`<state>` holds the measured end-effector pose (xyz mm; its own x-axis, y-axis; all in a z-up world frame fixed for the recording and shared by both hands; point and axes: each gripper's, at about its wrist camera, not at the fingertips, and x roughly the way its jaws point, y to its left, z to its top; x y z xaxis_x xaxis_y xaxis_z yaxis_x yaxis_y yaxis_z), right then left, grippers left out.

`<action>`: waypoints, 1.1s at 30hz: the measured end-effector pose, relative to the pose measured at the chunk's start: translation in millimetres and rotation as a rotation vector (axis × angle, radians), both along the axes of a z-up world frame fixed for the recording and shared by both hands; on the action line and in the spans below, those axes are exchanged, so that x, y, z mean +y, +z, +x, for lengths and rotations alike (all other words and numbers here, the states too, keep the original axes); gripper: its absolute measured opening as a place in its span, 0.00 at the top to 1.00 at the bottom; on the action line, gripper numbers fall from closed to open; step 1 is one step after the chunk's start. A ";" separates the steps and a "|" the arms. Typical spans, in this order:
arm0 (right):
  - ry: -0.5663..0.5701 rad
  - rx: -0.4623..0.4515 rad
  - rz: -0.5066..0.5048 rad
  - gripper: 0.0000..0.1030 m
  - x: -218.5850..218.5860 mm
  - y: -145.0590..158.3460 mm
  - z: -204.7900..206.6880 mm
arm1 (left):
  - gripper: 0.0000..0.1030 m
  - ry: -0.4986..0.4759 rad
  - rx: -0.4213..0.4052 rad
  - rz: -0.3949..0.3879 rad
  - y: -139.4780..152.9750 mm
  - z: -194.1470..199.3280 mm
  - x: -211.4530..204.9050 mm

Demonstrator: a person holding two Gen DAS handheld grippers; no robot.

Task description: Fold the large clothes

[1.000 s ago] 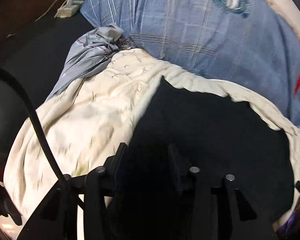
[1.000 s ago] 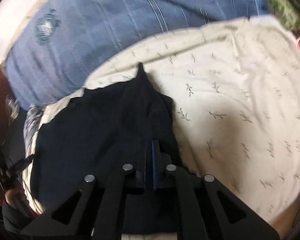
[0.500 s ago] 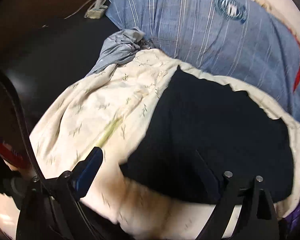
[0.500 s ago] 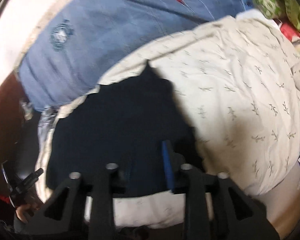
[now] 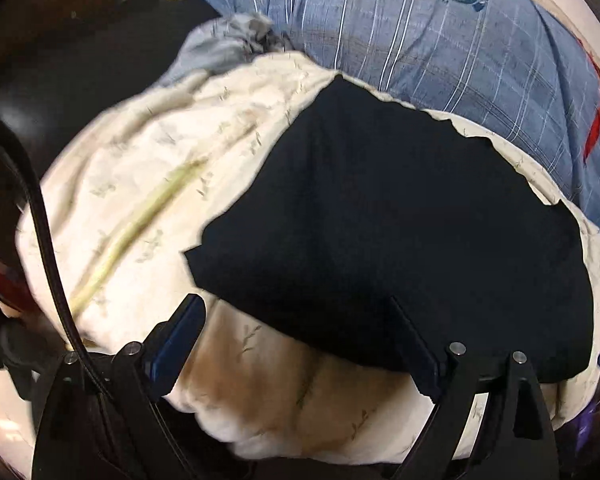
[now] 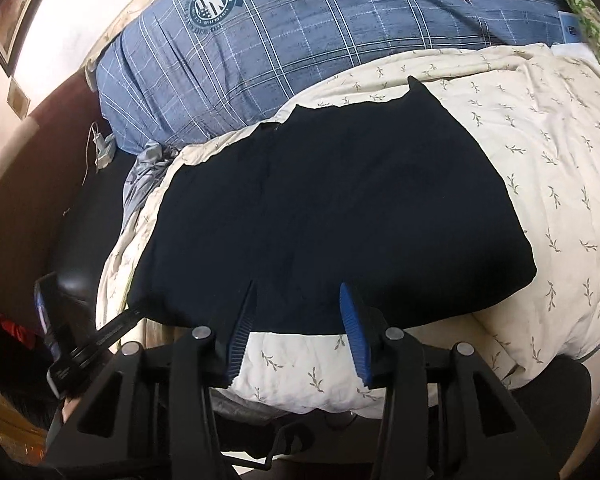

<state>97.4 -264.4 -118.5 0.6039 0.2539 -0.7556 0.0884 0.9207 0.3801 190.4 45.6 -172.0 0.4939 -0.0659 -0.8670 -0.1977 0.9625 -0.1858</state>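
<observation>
Dark garment [image 6: 332,216] lies folded flat (roughly rectangular) on cream bedding [image 6: 540,160].

A plain black garment [image 6: 332,208] lies on a cream bedcover [image 6: 540,152] printed with small olive-green leaf sprigs. Along the bedcover's far edge sits a blue pillow [image 6: 300,40] checked with thin white lines, bearing a round teal-and-white crest [image 6: 214,2] and a red mark. A grey cloth [image 5: 220,46] is bunched at the bedcover's far left corner. Both grippers are black with blue pads [image 6: 354,332].
</observation>
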 end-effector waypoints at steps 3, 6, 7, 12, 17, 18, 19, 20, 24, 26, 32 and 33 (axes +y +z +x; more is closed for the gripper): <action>-0.027 0.009 0.001 0.55 -2.4 -1.0 3.4 | 0.11 0.042 0.030 -0.163 -18.1 12.9 9.9; -0.017 0.007 -0.004 0.55 -2.1 1.2 6.1 | 0.11 0.100 -0.008 -0.246 -20.3 20.3 19.0; -0.008 0.009 -0.007 0.54 -0.5 1.1 9.3 | 0.11 0.100 -0.015 -0.247 -19.8 22.9 18.7; 0.026 0.016 -0.005 0.54 12.5 2.4 29.6 | 0.20 0.120 -0.044 -0.322 -19.8 31.1 23.4; 0.155 0.002 -0.049 0.48 56.4 15.9 80.9 | 0.89 0.088 -0.092 -0.275 -16.2 22.0 23.8; 0.169 0.007 -0.056 0.43 63.3 16.7 90.5 | 0.90 0.091 -0.095 -0.286 -16.8 19.6 25.1; 0.196 0.018 -0.061 0.40 74.1 17.5 105.6 | 0.90 0.100 -0.105 -0.314 -16.7 17.3 27.4; 0.226 0.022 -0.058 0.40 85.0 18.3 120.8 | 0.91 0.101 -0.112 -0.326 -15.6 15.4 29.2; 0.293 0.064 -0.089 0.35 123.8 15.7 179.4 | 0.91 0.059 -0.145 -0.307 -8.2 13.5 26.9; 0.343 0.110 -0.112 0.33 146.5 11.5 211.0 | 0.91 0.050 -0.136 -0.298 -9.6 14.4 25.5; 0.467 0.293 -0.238 0.28 224.9 -17.1 292.1 | 0.91 0.048 -0.120 -0.304 -15.8 17.5 29.2; 0.477 0.320 -0.258 0.27 234.4 -23.8 300.0 | 0.91 0.044 -0.119 -0.293 -15.1 17.9 27.8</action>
